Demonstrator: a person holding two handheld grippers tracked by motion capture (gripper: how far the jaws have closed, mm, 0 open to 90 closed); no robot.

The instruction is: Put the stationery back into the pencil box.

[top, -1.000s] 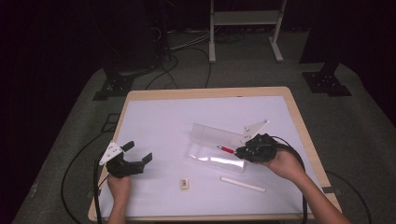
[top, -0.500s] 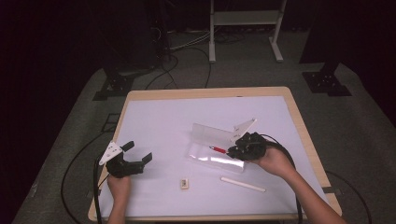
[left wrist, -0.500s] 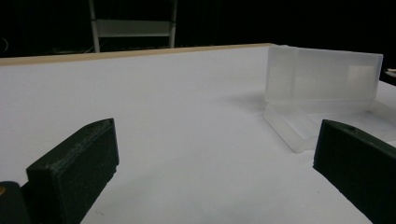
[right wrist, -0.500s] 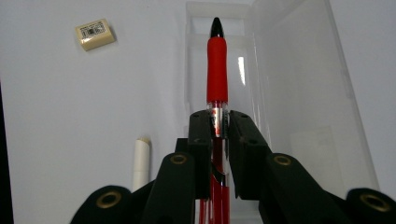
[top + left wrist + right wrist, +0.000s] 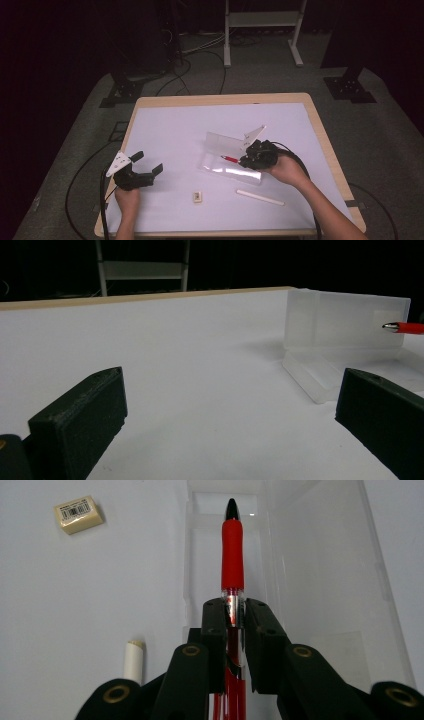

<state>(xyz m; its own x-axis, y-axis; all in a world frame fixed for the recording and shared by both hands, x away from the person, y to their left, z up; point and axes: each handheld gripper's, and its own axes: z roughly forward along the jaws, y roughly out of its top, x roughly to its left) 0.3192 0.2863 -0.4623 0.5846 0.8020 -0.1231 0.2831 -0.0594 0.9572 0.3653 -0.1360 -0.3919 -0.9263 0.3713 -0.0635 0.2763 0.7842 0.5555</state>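
Observation:
My right gripper (image 5: 244,161) (image 5: 234,611) is shut on a red pen (image 5: 229,159) (image 5: 232,550) with a black tip. It holds the pen low over the tray of a clear plastic box (image 5: 227,170) (image 5: 320,580) at mid table, tip pointing left along the tray. The box's lid (image 5: 223,143) stands open behind it. My left gripper (image 5: 148,163) (image 5: 227,407) rests near the table's left front, open with nothing between its jaws. In the left gripper view the box (image 5: 345,322) stands at the right with the pen tip (image 5: 400,328) before the lid.
A small cream eraser (image 5: 197,197) (image 5: 79,514) lies near the front middle of the white mat (image 5: 170,130). A white stick (image 5: 260,197) (image 5: 133,661) lies in front of the box. Stands and cables sit on the floor beyond the table's wooden edge (image 5: 225,99).
My right gripper has moved left and slightly down with the red pen, bringing it over the box's tray. The left gripper has stayed in place.

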